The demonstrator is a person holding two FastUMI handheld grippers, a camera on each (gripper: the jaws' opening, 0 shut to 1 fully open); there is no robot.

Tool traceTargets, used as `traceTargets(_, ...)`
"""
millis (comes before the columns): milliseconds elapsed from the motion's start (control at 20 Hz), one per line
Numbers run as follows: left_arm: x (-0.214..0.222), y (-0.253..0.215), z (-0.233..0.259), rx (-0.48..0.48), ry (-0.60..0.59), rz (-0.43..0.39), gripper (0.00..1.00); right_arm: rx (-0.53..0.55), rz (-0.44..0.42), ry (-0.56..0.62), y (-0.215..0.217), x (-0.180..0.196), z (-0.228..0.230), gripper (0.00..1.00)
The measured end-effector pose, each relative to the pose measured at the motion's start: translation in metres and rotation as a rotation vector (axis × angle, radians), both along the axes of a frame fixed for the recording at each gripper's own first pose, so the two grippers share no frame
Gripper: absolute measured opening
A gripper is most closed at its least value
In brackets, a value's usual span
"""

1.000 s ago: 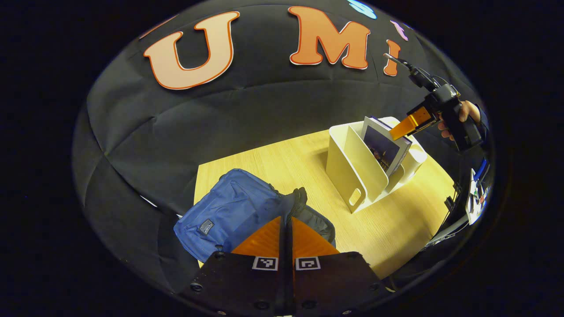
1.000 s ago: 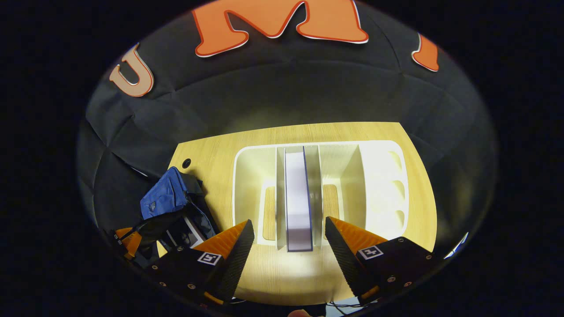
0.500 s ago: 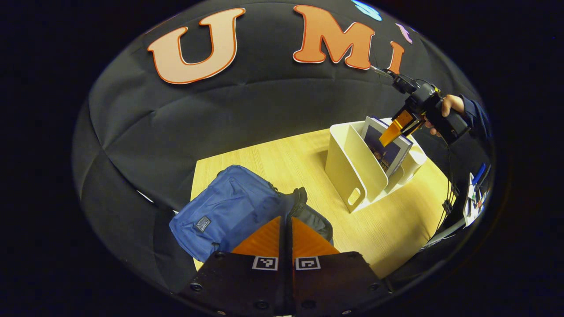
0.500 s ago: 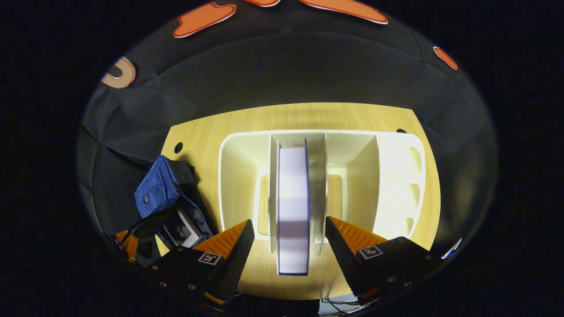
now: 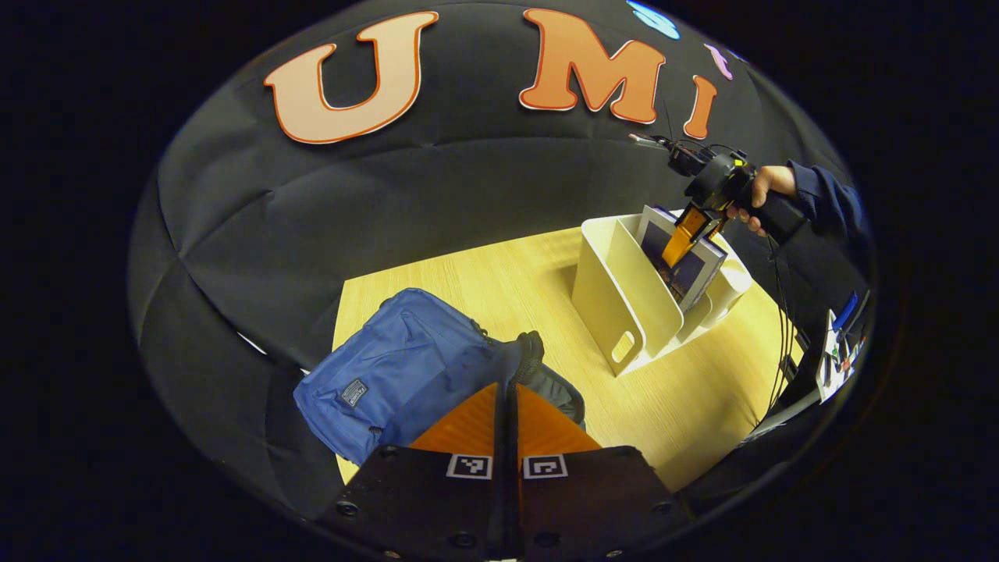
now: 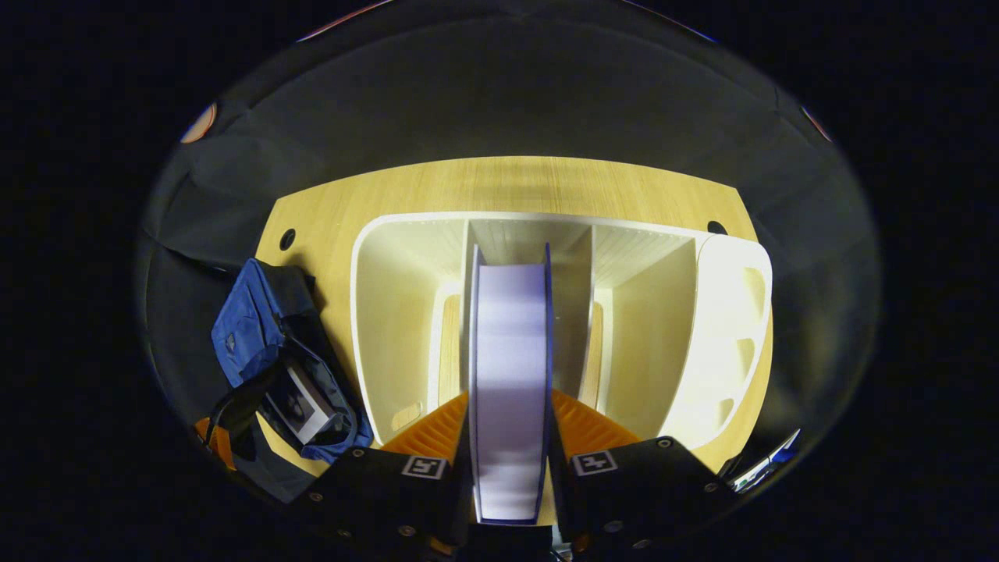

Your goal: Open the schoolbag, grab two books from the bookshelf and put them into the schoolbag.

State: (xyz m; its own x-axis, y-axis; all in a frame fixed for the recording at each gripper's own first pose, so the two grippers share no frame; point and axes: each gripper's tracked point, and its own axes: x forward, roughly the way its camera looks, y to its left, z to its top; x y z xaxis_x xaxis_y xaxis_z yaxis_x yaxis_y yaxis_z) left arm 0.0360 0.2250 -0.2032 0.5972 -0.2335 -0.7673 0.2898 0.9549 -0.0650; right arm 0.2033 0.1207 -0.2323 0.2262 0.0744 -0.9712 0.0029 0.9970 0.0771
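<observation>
We see the right claw (image 6: 511,425) clamped on the upright white-edged book (image 6: 511,351) in the cream plastic bookshelf (image 6: 390,312); the left claw (image 5: 507,406), closed together, pinches the blue fabric schoolbag (image 5: 390,367) left of the bookshelf.

Setting: a staged recording booth, not a lived-in room. Black cloth wall (image 5: 406,203) hangs in folds ahead of the left gripper (image 5: 507,406) and wraps close around a single light wood-grain table (image 5: 484,289); ahead of the right gripper (image 6: 511,437) the tabletop carries round cable holes (image 6: 287,239) near its far corners. Props are few: a white desktop bookshelf (image 6: 406,312) and a blue schoolbag (image 5: 398,367). Cables (image 5: 780,312) and loose gear sit beyond the table edge, far right of the left gripper.
</observation>
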Motion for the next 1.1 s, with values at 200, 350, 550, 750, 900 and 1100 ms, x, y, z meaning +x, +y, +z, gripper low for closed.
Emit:
traceTargets(200,0.001,0.000,-0.003,-0.004,0.003,0.000,0.01,0.005,0.006,0.020,-0.003,-0.006,0.003,0.37)
traceTargets(350,0.001,-0.001,-0.002,-0.002,0.000,0.001,0.00,-0.003,-0.001,-0.001,-0.015,-0.005,0.018,0.36)
traceTargets(550,0.001,-0.003,-0.004,-0.010,0.000,-0.003,0.00,0.028,-0.004,-0.054,-0.023,-0.008,0.054,0.36)
traceTargets(750,0.001,-0.002,-0.003,-0.009,-0.005,-0.002,0.01,0.076,-0.003,-0.117,-0.031,-0.019,0.098,0.36)
traceTargets(900,0.000,-0.002,-0.003,-0.003,-0.008,-0.009,0.00,0.109,-0.014,-0.158,-0.039,-0.030,0.126,0.36)
traceTargets(1100,0.002,-0.002,-0.003,0.003,-0.008,-0.010,0.00,0.208,-0.030,-0.195,-0.037,-0.046,0.152,0.36)
